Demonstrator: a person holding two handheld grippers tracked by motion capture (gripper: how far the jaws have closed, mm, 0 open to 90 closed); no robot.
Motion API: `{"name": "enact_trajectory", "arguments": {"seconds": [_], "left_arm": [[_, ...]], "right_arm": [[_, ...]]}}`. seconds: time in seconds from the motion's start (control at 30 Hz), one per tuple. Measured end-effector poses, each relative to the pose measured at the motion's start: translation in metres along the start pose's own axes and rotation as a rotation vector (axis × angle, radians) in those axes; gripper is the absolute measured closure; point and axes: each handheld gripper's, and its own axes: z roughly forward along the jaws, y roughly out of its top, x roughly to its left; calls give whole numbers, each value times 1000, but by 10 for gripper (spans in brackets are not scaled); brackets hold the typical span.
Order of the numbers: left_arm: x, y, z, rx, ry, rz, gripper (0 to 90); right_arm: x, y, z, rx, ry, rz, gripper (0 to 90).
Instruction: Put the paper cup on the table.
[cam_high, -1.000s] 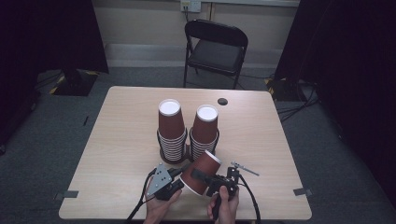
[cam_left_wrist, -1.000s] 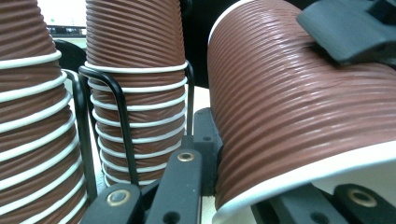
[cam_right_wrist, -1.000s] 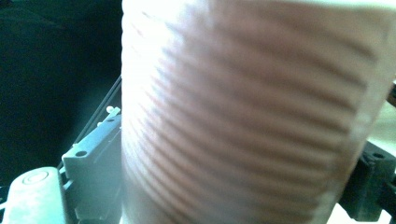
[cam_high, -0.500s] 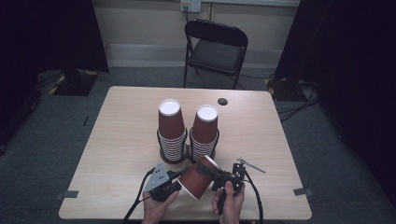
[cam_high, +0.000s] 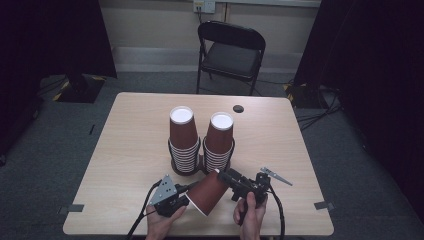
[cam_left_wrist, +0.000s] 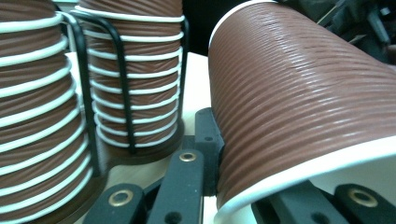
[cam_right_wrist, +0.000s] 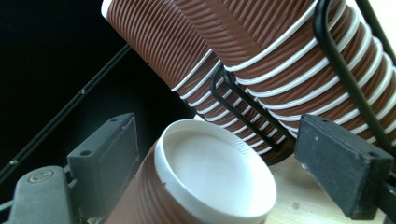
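On a wooden table (cam_high: 125, 150), the left gripper (cam_high: 182, 200) clamps a ribbed brown paper cup's (cam_high: 207, 192) rim; the right gripper's (cam_high: 227, 176) jaws stand open around its base.

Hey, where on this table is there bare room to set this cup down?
The table is bare left of the left cup stack, right of the right cup stack, and behind both, save the small dark cap. It's crowded up front, where both claws hold the cup.
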Motion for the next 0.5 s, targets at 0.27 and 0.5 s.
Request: {"name": "enact_trajectory", "arguments": {"seconds": [0.27, 0.5], "left_arm": [[9, 1, -9, 34, 20, -31, 849], [19, 5, -18, 63, 27, -37, 850]], "right_arm": [[5, -4, -7, 2, 35, -210, 125], [8, -4, -10, 48, 48, -304, 136]]}}
